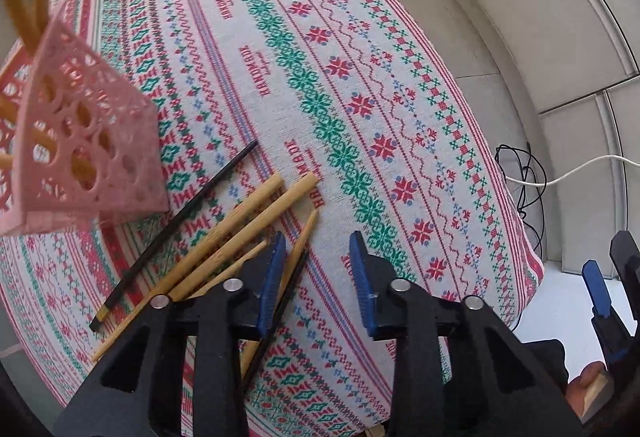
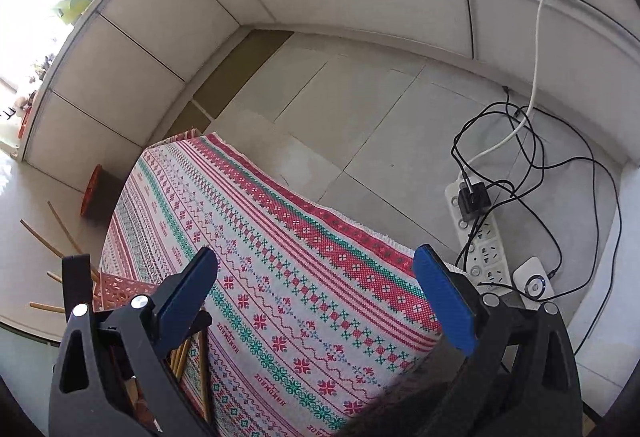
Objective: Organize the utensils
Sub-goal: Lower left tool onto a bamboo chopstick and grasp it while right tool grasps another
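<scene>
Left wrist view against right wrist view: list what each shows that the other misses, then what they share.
Only the left wrist view shows the loose pile of bamboo chopsticks and the black chopstick lying flat on the cloth just ahead of the open left tongs.

Only the right wrist view shows the power strip with tangled cables on the floor, and the open right tongs head-on.

Both show the patterned tablecloth and the pink perforated basket with chopsticks standing in it.
</scene>
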A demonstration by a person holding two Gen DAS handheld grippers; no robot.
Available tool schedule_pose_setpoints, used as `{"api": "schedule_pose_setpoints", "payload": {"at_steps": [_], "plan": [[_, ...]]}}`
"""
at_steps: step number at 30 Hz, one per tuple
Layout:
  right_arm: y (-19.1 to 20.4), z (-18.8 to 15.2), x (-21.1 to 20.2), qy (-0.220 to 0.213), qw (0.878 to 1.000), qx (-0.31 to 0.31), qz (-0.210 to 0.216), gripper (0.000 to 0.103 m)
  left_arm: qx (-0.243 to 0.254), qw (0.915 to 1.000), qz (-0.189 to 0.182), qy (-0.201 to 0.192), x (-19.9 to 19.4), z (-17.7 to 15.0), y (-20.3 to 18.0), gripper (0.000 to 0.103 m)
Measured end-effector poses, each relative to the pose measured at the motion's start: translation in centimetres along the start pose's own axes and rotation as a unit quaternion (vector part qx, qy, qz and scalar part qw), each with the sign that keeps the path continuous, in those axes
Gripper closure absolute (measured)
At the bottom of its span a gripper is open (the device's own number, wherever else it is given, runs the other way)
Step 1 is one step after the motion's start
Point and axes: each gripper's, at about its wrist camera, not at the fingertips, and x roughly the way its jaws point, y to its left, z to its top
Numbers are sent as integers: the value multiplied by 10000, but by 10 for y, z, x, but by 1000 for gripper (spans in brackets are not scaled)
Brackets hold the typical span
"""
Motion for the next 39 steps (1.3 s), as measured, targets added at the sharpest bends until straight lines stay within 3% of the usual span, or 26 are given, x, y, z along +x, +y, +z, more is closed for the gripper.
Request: {"api": "schedule_pose_setpoints", "payload": {"at_steps": [7, 12, 19, 24, 26, 33, 35, 36, 37, 38, 39], "plan": [[-1, 1, 1, 34, 10000, 11, 80, 7, 68, 9995, 291, -78, 18, 16, -14, 95], [4, -1, 4, 79, 9999, -86, 86, 7, 227, 9987, 309, -337, 8, 5, -4, 96], [32, -12, 6, 19, 9971, -758, -110, 7, 201, 9927, -49, -1190, -52, -43, 23, 97], [99, -40, 25, 513, 9805, -1884, -209, 7, -113, 9816, -254, -1891, -103, -89, 59, 99], [129, -57, 45, 1053, 9683, -2232, -393, 10, -229, 9760, -307, -2144, -121, -105, 73, 99], [168, -93, 114, 2499, 9395, -2079, -1080, 47, -343, 9599, -324, -2765, -166, -144, 101, 99], [166, -98, 125, 2654, 9370, -1901, -1242, 52, -344, 9560, -281, -2898, -176, -153, 108, 99], [169, -99, 124, 2529, 9396, -1916, -1282, 56, -352, 9545, -304, -2945, -181, -156, 111, 99], [171, -101, 124, 2499, 9394, -1962, -1286, 67, -363, 9529, -329, -2992, -185, -159, 113, 99], [173, -103, 125, 2431, 9393, -2015, -1341, 72, -370, 9515, -322, -3038, -188, -163, 114, 100], [174, -104, 126, 2385, 9397, -2043, -1351, 92, -377, 9497, -310, -3094, -191, -165, 114, 100]]}}
